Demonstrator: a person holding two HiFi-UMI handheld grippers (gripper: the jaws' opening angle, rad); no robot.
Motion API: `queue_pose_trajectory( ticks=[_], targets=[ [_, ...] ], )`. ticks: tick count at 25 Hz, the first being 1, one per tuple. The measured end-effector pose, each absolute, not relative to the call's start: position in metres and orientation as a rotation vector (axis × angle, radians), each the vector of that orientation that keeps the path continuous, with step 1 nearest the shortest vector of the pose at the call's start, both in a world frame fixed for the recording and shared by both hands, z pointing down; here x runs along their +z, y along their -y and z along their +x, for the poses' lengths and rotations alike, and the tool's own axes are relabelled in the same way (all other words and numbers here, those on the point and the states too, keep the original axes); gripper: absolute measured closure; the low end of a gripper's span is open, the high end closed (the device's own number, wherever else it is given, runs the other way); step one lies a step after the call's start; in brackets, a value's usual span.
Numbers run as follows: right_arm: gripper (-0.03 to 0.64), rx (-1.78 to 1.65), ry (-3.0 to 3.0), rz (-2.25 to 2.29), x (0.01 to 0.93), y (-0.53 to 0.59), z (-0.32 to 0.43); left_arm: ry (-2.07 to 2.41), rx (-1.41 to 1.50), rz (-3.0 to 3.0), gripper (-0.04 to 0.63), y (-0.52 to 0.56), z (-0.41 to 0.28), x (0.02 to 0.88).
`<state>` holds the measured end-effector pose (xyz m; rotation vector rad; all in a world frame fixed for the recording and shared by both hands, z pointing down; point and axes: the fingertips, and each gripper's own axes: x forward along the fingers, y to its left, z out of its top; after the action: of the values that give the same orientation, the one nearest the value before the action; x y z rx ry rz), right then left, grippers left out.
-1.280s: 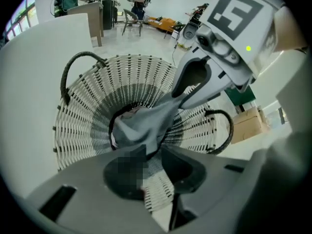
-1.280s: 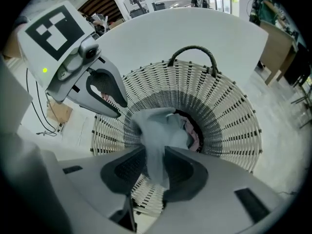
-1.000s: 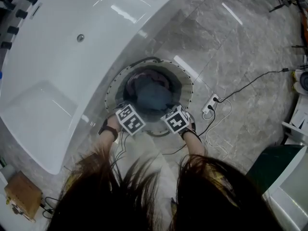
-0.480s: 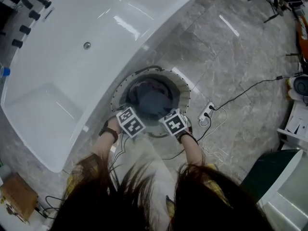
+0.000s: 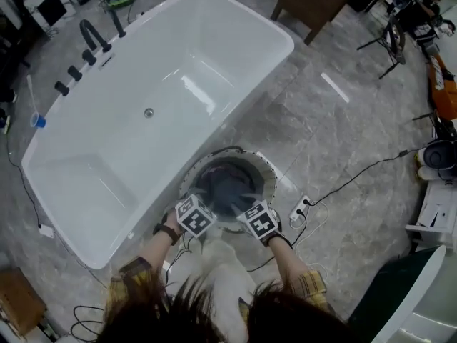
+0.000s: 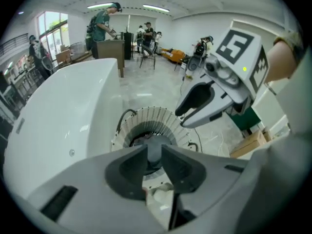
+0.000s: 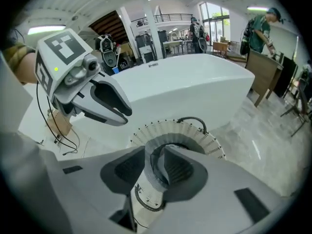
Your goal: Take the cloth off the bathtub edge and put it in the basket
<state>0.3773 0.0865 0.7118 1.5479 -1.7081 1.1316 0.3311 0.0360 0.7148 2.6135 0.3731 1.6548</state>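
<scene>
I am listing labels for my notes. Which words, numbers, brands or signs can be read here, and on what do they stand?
No readable text anywhere.
The marker cubes carry only black-and-white square patterns, not letters.
The bathtub and the basket show no print.

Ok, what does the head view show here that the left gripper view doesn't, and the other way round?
Only the head view: the black bathtub taps and the person's own dark hair. Only the left gripper view: a standing person in a green top and the ceiling strip lights. Both: the white bathtub, the round ribbed basket and the right gripper.
</scene>
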Motion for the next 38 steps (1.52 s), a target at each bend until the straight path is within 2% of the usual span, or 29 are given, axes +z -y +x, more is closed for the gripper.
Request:
queue_pose_trajectory(
  ticks=[10,20,23,28,38],
  targets=[
    [0.502,1.015,1.918,1.835,0.55,-0.06,0.364,-0.092,1.098,2.727,0.509,-0.01,0.347,0.538],
    [0.502,0.603,2.211,2.049,0.35,-0.017,0.345,0.075,0.501,2.824,0.511,0.007,0.316,0.354],
    [0.528,0.461,2.269,2.055,0.307,-0.015,0.33,0.153,0.357,2.862,0.521,0.007,0.303,0.312],
    [0.575,0.309,2.333,2.043,0.263,-0.008,0.308,0.305,0.211,2.941,0.557,0.02,0.278,0.266],
    [0.6,0.138,2.341,1.934,0.236,0.0,0.27,0.263,0.049,2.922,0.576,0.017,0.255,0.231]
  ],
)
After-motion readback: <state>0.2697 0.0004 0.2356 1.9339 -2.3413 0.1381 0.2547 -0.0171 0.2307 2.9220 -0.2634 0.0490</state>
